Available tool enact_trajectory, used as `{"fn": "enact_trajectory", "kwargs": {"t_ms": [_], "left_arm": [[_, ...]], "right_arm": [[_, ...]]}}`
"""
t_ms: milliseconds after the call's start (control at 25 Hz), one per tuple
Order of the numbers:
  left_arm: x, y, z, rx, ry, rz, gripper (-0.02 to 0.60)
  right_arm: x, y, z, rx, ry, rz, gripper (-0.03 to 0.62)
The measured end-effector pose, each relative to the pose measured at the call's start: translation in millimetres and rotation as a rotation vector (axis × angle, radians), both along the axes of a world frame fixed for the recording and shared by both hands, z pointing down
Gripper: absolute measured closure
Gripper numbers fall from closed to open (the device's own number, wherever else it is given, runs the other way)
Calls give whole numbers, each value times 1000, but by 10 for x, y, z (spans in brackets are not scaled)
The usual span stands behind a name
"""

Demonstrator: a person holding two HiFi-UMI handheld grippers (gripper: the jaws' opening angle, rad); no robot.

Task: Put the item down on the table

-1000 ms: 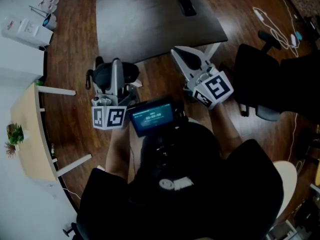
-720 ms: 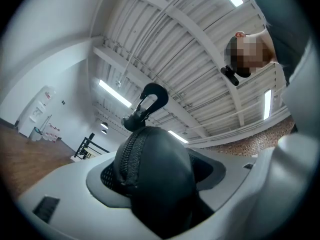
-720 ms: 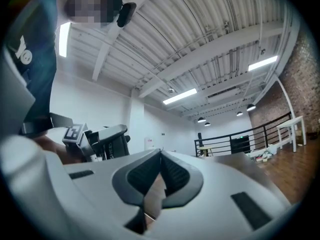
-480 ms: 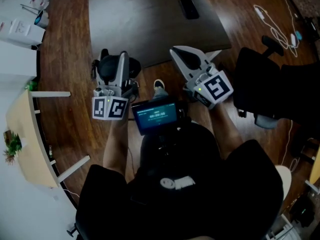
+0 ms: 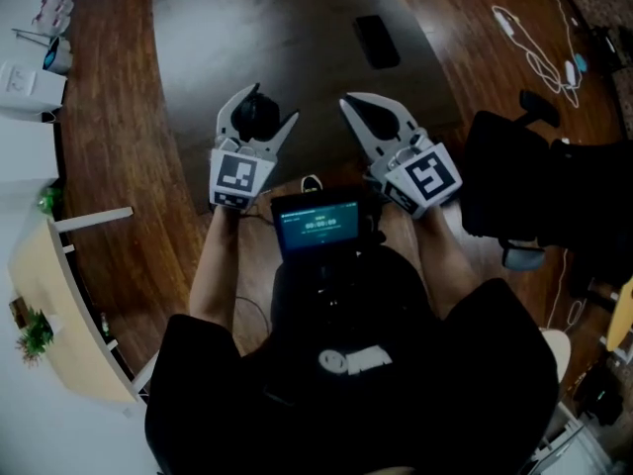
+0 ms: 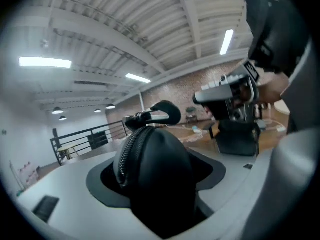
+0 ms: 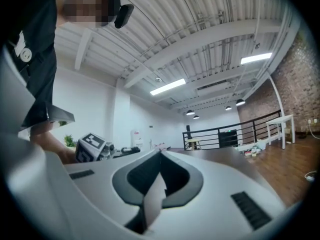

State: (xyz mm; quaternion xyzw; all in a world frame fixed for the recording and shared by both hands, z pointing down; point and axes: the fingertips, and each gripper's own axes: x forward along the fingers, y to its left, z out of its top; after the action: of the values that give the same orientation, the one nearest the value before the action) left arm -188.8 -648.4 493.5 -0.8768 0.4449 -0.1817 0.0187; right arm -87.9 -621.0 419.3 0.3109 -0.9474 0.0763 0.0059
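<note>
My left gripper (image 5: 259,117) is shut on a black zippered pouch (image 5: 250,114), held over the near edge of the dark grey table (image 5: 277,28). In the left gripper view the pouch (image 6: 155,169) fills the space between the grey jaws, zipper and pull tab pointing up. My right gripper (image 5: 349,103) hovers beside it to the right, also at the table's near edge, shut with nothing in it; its tips meet in the right gripper view (image 7: 158,156). The left gripper's marker cube (image 7: 92,146) shows at the left of that view.
A flat black device (image 5: 376,40) lies on the table further back. A black office chair (image 5: 514,166) stands at the right, white cables (image 5: 534,47) lie on the wooden floor. A light wooden table (image 5: 59,305) and a white counter (image 5: 25,77) are at the left.
My left gripper has carried the black pouch forward from above the floor to the table's near edge. The right gripper has barely moved.
</note>
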Motion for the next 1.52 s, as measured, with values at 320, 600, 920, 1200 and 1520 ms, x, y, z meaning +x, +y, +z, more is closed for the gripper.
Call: {"fn": "enact_trajectory", "kwargs": {"t_ms": [320,600,920,1200,1520], "left_arm": [[196,-32,1655,-389,-656,381,252],[237,-152,2174,-627,-714,430,252],[311,-197,2352,-722,-693,470,232],[338,-264,2233,-663,-641,468,225],[81,-575,1457,-467,-463,250,225]], "right_arm": [[-26,-343,181,-47,36,68,592],[87,-560,324,-86,63,121,592],[191,-679,365,-108,71,142,592],[128,-671,406,-109,76,119,592],[124,-602,356,-95,56,95,592]]}}
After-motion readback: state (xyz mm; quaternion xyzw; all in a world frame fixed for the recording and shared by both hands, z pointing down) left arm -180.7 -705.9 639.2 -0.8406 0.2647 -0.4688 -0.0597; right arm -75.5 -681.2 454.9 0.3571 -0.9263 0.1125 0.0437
